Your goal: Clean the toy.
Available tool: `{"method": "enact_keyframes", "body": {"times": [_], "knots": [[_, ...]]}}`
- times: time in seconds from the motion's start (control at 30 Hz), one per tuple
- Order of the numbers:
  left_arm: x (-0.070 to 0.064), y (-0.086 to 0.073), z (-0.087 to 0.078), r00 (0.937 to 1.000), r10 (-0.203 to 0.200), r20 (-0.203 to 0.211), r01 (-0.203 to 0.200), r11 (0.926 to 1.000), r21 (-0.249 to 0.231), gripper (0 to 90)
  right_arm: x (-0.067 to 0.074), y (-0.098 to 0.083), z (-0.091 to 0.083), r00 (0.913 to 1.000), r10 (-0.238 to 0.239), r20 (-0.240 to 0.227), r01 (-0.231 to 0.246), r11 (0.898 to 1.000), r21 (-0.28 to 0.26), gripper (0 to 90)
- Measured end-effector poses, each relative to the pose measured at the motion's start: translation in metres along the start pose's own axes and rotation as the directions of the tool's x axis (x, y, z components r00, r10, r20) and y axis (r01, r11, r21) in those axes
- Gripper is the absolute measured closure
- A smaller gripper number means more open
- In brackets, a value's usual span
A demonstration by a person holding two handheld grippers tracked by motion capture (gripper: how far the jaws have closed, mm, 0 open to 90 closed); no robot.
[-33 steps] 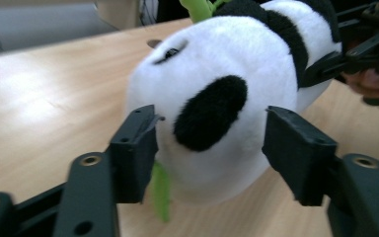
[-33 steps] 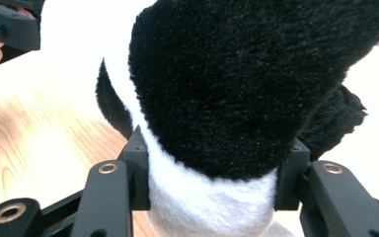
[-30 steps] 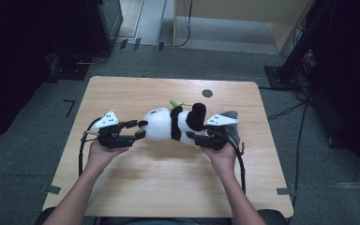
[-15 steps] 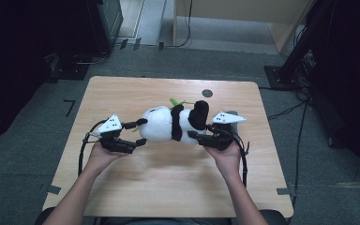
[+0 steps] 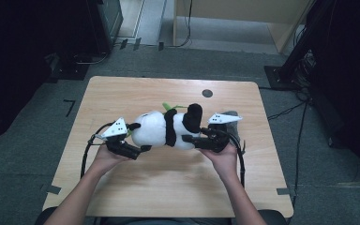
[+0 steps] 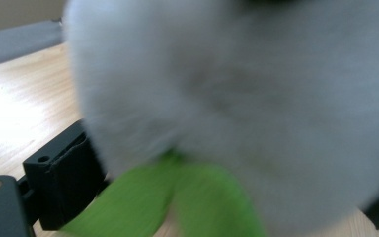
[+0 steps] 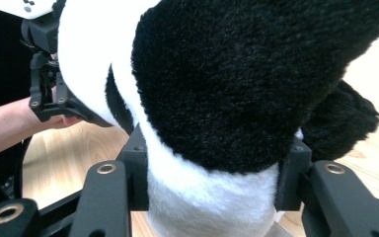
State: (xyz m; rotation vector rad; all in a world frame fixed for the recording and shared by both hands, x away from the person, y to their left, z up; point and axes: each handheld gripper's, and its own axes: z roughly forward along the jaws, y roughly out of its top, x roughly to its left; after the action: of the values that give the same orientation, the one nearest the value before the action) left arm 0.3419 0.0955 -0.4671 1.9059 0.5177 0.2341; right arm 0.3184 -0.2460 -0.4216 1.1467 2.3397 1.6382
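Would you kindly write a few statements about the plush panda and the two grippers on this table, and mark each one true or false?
1. The black-and-white plush panda toy lies between the two grippers. True.
2. The right gripper is shut on the panda's body. True: its fingers press the fur from both sides.
3. The left gripper clamps the panda firmly. False: its fingers have just been opening and stand wide at the panda's white end.
4. The panda holds a red ribbon. False: the green leaf-shaped fabric piece on it is green.
5. The light wooden table has a round dark hole near its far edge. True.
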Motion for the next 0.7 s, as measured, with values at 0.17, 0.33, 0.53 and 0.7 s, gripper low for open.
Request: {"method": "enact_keyframes", "body": {"times": [0.17, 0.33, 0.53, 0.7], "knots": [[0.003, -0.002, 0.004, 0.9998, -0.017, -0.011, 0.017, 0.9995, 0.026, 13.3, 0.003, 0.0, 0.001, 0.9983, -0.035, 0.047, 0.034, 0.999, 0.027, 47.0], [0.002, 0.003, 0.001, 0.9976, -0.06, -0.034, 0.061, 0.9981, 0.013, 26.4, 0.0, -0.001, 0.002, 0.9984, -0.006, 0.057, 0.005, 1.0, 0.019, 42.0], [-0.004, 0.011, -0.002, 0.9906, -0.134, -0.024, 0.134, 0.9909, -0.007, 42.6, -0.003, 0.0, -0.003, 0.9966, -0.032, 0.076, 0.035, 0.999, -0.039, 24.9], [0.001, 0.016, -0.006, 0.9839, -0.179, 0.001, 0.179, 0.9839, 0.007, 46.3, -0.009, -0.002, -0.006, 0.9981, -0.037, 0.049, 0.041, 0.996, -0.084, 21.6]]}}
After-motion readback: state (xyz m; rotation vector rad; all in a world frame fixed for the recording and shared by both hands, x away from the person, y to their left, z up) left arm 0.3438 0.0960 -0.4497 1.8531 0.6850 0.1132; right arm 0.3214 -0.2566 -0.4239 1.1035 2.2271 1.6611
